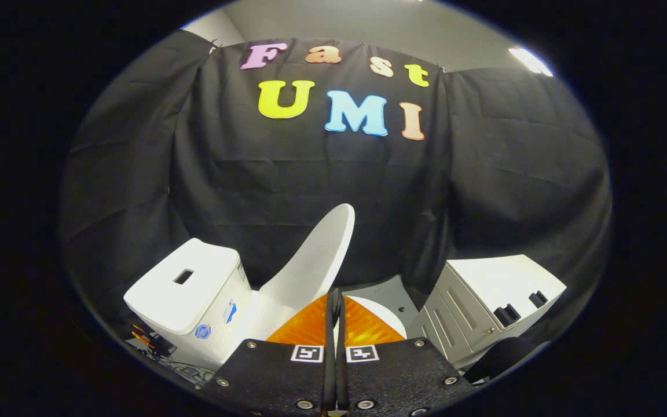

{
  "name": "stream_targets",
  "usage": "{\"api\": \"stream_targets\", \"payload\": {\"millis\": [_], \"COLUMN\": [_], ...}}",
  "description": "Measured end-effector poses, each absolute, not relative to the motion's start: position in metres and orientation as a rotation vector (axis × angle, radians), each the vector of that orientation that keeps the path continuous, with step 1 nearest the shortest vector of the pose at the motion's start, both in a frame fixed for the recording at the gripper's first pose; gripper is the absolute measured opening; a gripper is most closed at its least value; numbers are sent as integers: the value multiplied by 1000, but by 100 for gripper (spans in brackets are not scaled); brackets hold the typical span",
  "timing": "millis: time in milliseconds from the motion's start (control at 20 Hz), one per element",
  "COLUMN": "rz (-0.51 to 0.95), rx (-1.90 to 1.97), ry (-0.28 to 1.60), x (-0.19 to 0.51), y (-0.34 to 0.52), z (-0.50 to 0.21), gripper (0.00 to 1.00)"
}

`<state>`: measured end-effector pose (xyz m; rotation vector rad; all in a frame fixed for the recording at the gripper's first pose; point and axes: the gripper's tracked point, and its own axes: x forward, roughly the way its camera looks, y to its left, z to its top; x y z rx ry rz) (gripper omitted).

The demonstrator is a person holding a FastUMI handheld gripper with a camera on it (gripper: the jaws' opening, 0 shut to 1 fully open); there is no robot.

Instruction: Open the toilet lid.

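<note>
While the claw (335, 304) sits with its two fingers pressed together, no gap between them and nothing held, one smooth, white, oval plastic toilet lid (316, 260) stands raised just ahead of the fingertips, tilted back toward the glossy white rectangular ceramic tank (186, 286) off to the fingers' left. A sliver of the white seat rim (383, 310) shows just beyond the tips. To the fingers' right stands one white panelled cabinet (484, 304) with two small dark blocks on top. Wrinkled black cloth (310, 185) hangs beyond everything.
</note>
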<state>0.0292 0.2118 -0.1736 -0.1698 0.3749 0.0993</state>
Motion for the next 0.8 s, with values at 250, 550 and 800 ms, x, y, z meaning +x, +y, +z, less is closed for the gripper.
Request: {"api": "stream_targets", "payload": {"millis": [250,550,800], "rz": [124,181,231], "rx": [-182,-211,-236], "ry": [335,294,269], "x": [24,19,13], "y": [245,287,319], "z": [-160,-149,-144], "gripper": [0,0,0]}}
